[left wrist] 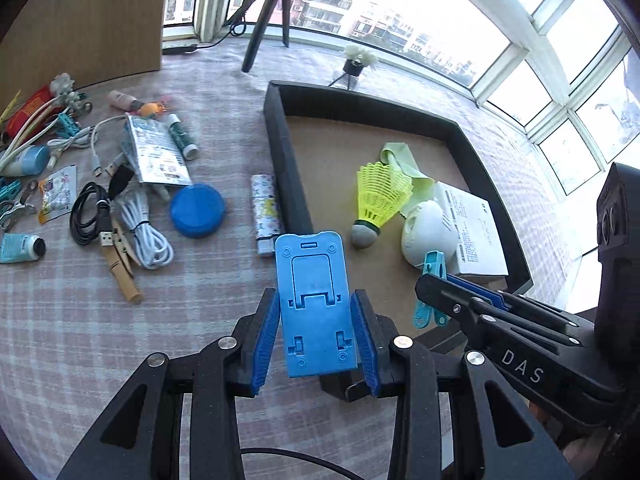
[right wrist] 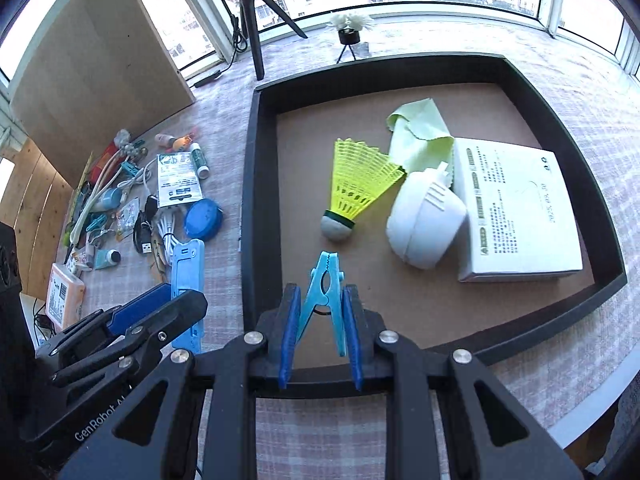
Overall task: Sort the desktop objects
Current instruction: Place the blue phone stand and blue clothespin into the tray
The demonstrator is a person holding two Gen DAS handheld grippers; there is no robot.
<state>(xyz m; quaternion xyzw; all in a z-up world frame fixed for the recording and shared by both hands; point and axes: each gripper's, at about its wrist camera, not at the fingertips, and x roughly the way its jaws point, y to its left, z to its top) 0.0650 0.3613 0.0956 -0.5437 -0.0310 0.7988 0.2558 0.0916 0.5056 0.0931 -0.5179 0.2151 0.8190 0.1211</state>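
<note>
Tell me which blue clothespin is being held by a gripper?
The light blue clothespin over the black tray is pinched in the right gripper. The other teal clothespins lie loose in the pile on the table.

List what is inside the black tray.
Inside the tray: a yellow shuttlecock, green cloth, white shell-shaped case and white box. The case and box overlap the cloth's edge; anything beneath them is hidden.

Your right gripper (right wrist: 320, 328) pinches a light-blue clothespin (right wrist: 325, 296) over the near edge of the black tray (right wrist: 250, 200). Tray holds a yellow shuttlecock (right wrist: 356, 184), white rounded case (right wrist: 426, 220), white box (right wrist: 516, 208), green cloth (right wrist: 420, 132). Your left gripper (right wrist: 168, 304), lower left, clamps a blue phone stand (right wrist: 188, 276).
</note>
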